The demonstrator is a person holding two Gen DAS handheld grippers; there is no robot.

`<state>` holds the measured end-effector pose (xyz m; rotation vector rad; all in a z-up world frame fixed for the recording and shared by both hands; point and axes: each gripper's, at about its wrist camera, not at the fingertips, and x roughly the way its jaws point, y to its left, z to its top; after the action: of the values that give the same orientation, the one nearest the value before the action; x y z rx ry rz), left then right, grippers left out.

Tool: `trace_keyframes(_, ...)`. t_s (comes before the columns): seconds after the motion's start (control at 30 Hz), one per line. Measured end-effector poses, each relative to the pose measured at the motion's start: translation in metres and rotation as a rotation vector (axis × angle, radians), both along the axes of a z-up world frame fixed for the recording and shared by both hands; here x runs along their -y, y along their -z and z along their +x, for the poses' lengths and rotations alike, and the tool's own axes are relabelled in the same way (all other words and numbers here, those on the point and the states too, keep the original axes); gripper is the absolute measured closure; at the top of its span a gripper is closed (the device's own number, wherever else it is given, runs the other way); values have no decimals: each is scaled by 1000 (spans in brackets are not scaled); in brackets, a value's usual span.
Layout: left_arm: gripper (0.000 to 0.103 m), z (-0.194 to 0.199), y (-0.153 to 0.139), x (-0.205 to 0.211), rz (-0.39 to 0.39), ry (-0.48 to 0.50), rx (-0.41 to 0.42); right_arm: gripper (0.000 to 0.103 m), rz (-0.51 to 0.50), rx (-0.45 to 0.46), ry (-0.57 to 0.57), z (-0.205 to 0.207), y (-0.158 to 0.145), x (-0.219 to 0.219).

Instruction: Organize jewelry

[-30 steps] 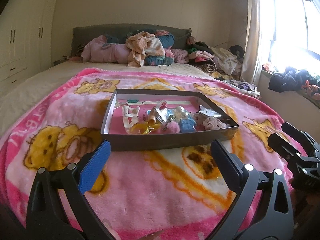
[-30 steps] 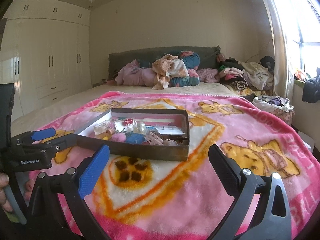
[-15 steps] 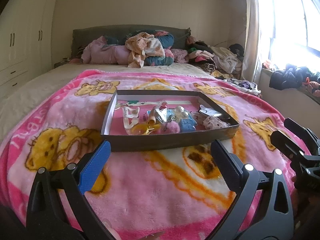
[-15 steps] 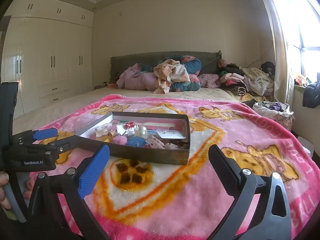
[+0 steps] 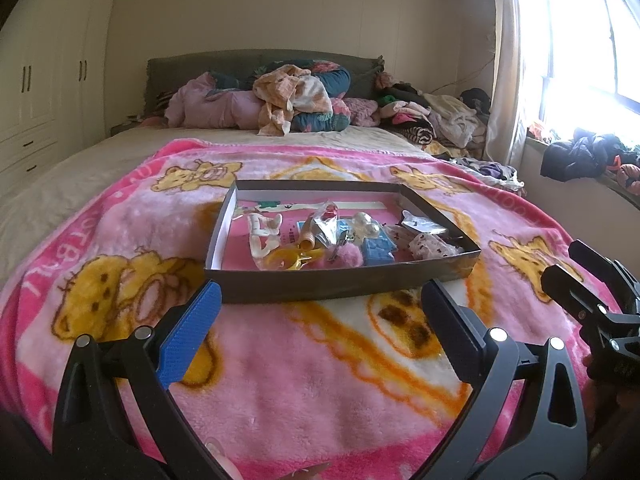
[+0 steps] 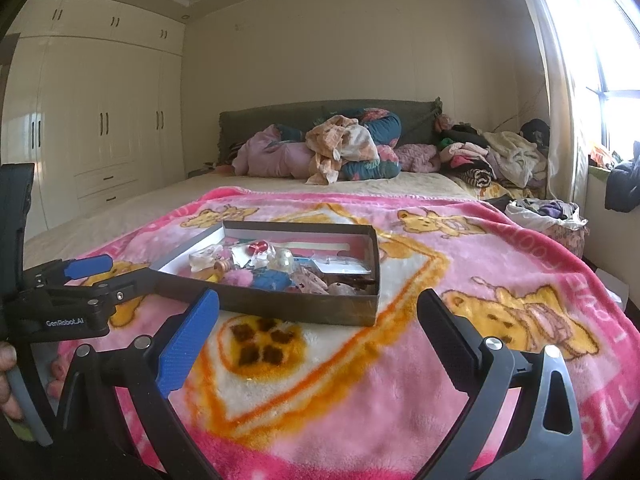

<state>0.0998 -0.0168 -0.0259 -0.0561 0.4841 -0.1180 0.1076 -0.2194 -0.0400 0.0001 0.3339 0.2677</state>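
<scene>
I am holding both the left gripper and right gripper spread and empty; the box mid-frame is barely shifting, jewelry lying jumbled inside.

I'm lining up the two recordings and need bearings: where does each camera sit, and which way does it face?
Left wrist: on the left gripper, low over the pink blanket, facing the tray and headboard; its own open fingers show, with the right gripper at the right edge.
Right wrist: on the right gripper, further right, same facing; its own open fingers show, with the left gripper and a hand at the left edge.
Shared: tray, blanket, pile of clothes.
</scene>
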Motion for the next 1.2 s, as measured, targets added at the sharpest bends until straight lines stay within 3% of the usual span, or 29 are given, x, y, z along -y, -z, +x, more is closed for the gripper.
trace_keyframes(1.2, 12, 1, 0, -2, 4, -1, 0, 6, -1, 1, -3, 0, 1, -1)
